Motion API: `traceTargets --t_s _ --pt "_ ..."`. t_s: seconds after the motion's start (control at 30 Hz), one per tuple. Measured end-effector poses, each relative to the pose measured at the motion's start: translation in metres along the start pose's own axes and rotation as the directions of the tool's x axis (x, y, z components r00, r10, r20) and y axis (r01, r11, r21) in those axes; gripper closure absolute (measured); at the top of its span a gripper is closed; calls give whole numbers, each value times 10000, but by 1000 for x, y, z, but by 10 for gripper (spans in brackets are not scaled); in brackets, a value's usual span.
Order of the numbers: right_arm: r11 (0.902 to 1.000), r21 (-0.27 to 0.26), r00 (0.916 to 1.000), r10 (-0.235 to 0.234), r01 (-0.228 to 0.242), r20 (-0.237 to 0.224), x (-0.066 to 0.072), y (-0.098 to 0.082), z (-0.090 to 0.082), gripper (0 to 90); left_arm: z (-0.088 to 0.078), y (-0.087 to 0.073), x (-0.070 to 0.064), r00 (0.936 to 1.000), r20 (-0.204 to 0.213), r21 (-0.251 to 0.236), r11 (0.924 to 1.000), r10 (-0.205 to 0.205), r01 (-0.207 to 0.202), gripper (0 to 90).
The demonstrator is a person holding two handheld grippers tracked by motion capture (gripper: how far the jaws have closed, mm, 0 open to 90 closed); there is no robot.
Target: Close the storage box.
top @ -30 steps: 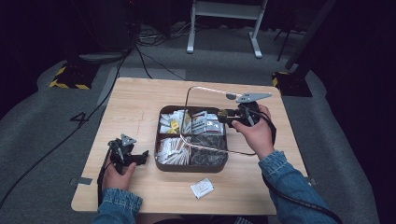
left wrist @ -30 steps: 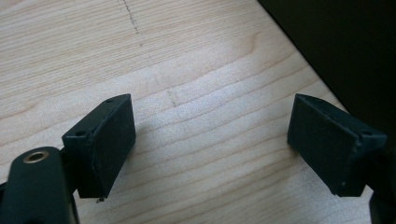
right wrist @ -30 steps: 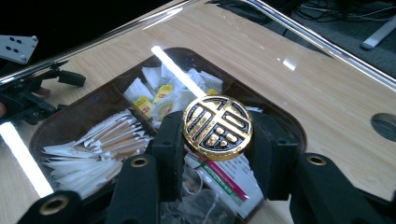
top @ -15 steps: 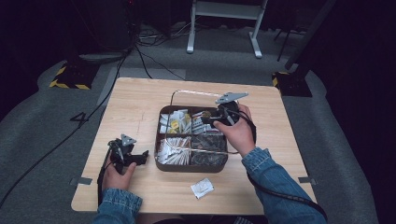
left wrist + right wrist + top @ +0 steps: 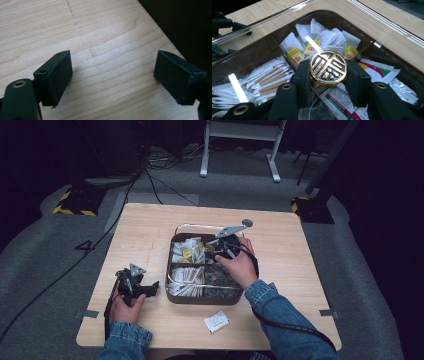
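The right gripper (image 5: 328,72) clamps the round gold-and-black knob (image 5: 328,66) of a clear lid (image 5: 187,228) over the brown four-compartment box (image 5: 205,300), apparently setting the lid in place; the next move likely calls for seating it squarely before letting go. The box holds tea bags (image 5: 322,40), paper sticks (image 5: 185,281) and sachets (image 5: 375,68). Left of the box, the left gripper (image 5: 113,77) rests spread apart and empty. A loose white packet (image 5: 216,321) lies in front of the box.

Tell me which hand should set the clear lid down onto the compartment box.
Right. The right gripper already clamps the lid's gold knob directly over the box. The left gripper is open, beside the box on bare table.
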State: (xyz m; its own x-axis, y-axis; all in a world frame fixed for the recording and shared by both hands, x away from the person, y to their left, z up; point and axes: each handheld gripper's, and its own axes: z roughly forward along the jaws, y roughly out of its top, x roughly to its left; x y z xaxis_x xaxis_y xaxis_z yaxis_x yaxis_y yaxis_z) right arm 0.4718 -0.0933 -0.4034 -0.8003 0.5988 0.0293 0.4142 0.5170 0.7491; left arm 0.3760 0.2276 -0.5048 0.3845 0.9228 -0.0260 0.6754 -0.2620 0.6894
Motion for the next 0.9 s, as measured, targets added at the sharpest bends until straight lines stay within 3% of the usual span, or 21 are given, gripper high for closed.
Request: traceTargets --t_s 0.5,0.9 --pt "9995 265 9998 -165 164 68 6 -15 24 592 0 0 0 10000 1 -3 10000 0 0 156" --pt "9988 212 9990 -445 443 68 11 -20 26 591 0 0 0 10000 0 -1 10000 3 -3 156"
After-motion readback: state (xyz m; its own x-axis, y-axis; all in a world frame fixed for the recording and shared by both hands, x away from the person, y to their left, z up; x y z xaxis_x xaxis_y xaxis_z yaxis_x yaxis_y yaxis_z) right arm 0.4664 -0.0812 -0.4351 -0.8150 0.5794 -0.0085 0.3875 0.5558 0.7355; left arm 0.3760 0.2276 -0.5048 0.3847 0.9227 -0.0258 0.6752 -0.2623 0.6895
